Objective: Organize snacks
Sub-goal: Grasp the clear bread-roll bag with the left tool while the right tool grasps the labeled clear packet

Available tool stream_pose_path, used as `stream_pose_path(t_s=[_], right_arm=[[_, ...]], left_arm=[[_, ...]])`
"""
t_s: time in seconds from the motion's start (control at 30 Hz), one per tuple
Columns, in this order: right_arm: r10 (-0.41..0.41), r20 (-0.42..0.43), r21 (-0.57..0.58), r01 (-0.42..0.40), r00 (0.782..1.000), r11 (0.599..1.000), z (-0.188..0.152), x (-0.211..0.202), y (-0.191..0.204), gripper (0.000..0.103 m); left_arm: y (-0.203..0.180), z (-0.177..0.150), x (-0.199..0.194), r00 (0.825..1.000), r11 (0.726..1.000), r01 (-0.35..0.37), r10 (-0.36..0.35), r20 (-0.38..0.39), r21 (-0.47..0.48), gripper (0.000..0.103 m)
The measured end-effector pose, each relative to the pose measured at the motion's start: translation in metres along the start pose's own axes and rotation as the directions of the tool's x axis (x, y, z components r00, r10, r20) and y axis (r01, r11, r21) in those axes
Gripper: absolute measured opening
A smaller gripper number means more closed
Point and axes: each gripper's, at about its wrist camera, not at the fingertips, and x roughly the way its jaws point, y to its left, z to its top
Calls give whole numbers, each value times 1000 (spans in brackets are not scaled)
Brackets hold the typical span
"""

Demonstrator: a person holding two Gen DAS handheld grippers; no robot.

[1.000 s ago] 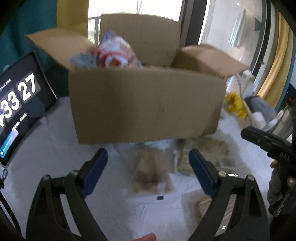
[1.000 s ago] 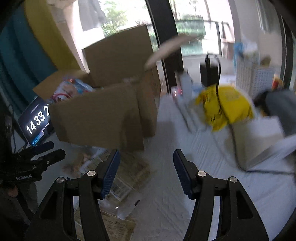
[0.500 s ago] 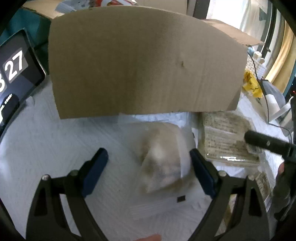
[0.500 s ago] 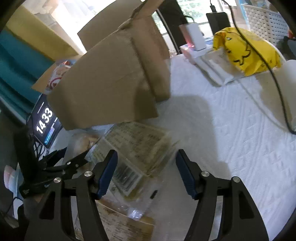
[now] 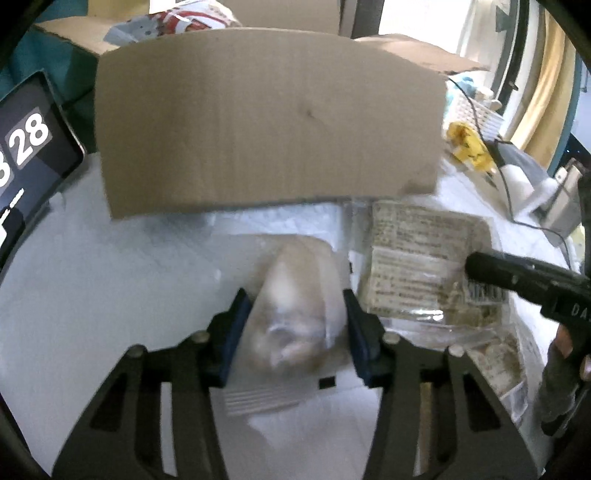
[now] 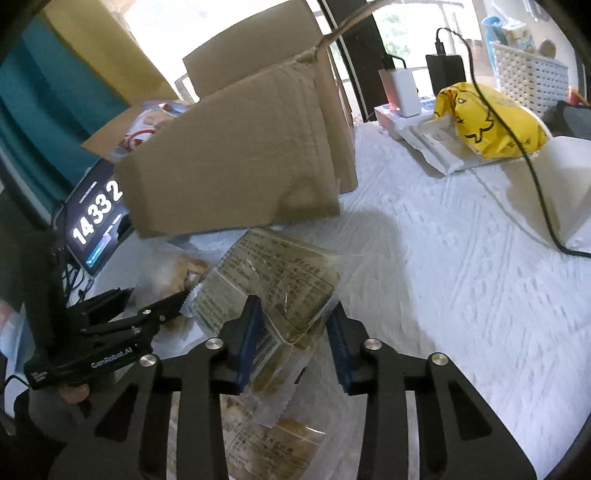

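A clear bag with a pale pastry [image 5: 291,280] lies on the white cloth in front of the cardboard box [image 5: 266,122]. My left gripper [image 5: 293,295] is shut on it, both blue pads pressing its sides. Beside it on the right lies a clear labelled snack pack [image 6: 266,273]. The jaws of my right gripper [image 6: 293,306] are closing, with the pack's near corner between them and both pads touching it. One right finger [image 5: 517,273] reaches over that pack in the left wrist view. Red-and-white snack bags [image 5: 184,18] stick out of the open box.
Another labelled pack [image 6: 266,450] lies under my right gripper. A tablet showing a clock [image 6: 96,218] leans left of the box. A yellow bag [image 6: 487,122], a charger [image 6: 402,92] with a black cable and a white basket [image 6: 532,81] sit at the back right.
Both grippers have come down and forward onto the packs below the box. The left jaws have closed onto the pastry bag. The right jaws have narrowed around the labelled pack.
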Motion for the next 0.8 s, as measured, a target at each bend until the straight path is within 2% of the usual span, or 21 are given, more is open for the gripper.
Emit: stream_pose_path(t_s=[0.13,0.33,0.8], right_arm=[[11,20,-19,-11,1000,1000,-10,-21,5,29],[31,80,-101,-22,996,995,-14,-58,29,21],[30,253,-204,23,967,979,15,-126,52,21]], left_arm=[[-7,-13,-14,1000,1000,14,-14,1,8,49],[-23,-20,-48,998,999,39,-41,48,30,49],[-18,-5,-103,986,1000,-3,-1,166,23,49]])
